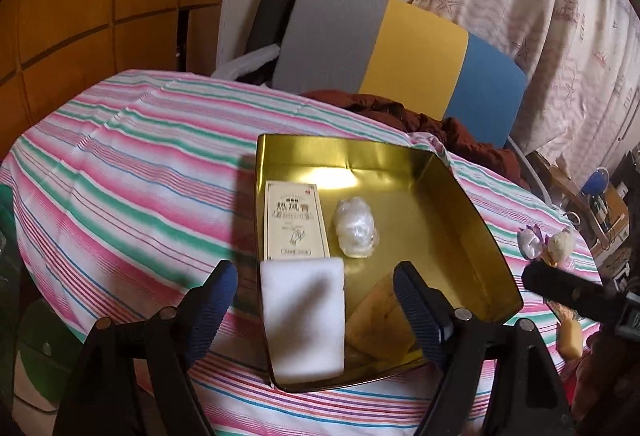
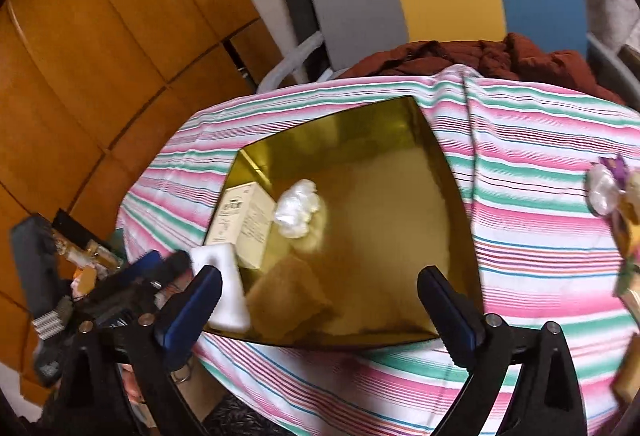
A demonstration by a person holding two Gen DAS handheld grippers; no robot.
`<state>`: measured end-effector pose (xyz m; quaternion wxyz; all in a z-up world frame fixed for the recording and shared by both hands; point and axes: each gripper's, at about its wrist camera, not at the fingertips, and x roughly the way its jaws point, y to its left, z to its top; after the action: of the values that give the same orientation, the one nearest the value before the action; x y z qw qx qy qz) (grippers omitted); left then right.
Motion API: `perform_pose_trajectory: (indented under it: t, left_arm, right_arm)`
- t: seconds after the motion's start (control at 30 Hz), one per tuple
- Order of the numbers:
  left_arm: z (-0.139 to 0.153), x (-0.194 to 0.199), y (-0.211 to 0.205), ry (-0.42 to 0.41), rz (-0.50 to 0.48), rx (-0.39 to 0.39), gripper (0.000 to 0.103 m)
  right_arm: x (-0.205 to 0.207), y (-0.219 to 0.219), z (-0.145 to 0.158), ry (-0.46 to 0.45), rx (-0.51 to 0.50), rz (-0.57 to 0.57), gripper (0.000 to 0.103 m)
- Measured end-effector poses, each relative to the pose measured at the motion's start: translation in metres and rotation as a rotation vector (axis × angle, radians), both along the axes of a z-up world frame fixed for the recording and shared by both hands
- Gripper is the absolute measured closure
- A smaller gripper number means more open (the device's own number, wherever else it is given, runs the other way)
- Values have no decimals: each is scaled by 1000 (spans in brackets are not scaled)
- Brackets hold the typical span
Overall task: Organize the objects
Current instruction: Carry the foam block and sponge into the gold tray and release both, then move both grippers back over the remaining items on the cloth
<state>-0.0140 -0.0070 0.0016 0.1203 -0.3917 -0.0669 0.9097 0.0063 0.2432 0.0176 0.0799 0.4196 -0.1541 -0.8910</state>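
Your left gripper (image 1: 316, 296) hangs over the near left corner of the gold tin (image 1: 472, 211). Its fingers are wide open and hold nothing. Right under it lies the white sponge (image 1: 304, 320), flat in that corner and touching the near end of the box (image 1: 294, 222). Leave those two alone; they look neatly put away.

Next to the box is a small clear bag (image 1: 356, 228), and near the front sits a tan piece (image 1: 380, 320). The right half of the tin is bare, so fill that part next.

Your right gripper (image 2: 320, 302) is over the front edge of the tin, also wide open and holding nothing. To its right, on the striped cloth (image 2: 540, 236), a few small things (image 2: 608, 191) wait near the table edge. I think one of these should go in next.

Turn the right gripper toward them and come down slowly. They are blurry, so look closely first. Pinch just one, softly. Lift it clear of the tin wall, then set it down on the bare side.
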Motion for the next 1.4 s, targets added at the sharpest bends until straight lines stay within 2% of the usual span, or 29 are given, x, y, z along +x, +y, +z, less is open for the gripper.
perform_pose_trajectory:
  t: [0.3, 0.57, 0.8, 1.13, 1.2, 1.4]
  left_arm:
    - [13, 6, 21, 27, -27, -49, 21]
    - [13, 15, 44, 44, -89, -110, 21]
    - [10, 21, 63, 48, -167, -113, 21]
    - [14, 24, 90, 50, -290, -51, 23]
    - [13, 23, 94, 32, -317, -19, 23]
    - [12, 23, 112, 8, -362, -24, 23]
  right_arm:
    - [18, -3, 8, 74, 174, -33, 0]
    - [25, 13, 7, 81, 222, -87, 0]
    - [32, 41, 1, 64, 220, -158, 0]
    - [44, 110, -4, 15, 235, -315, 0]
    - [47, 128, -1, 10, 243, -348, 0]
    - [62, 208, 22, 40, 213, -518, 0]
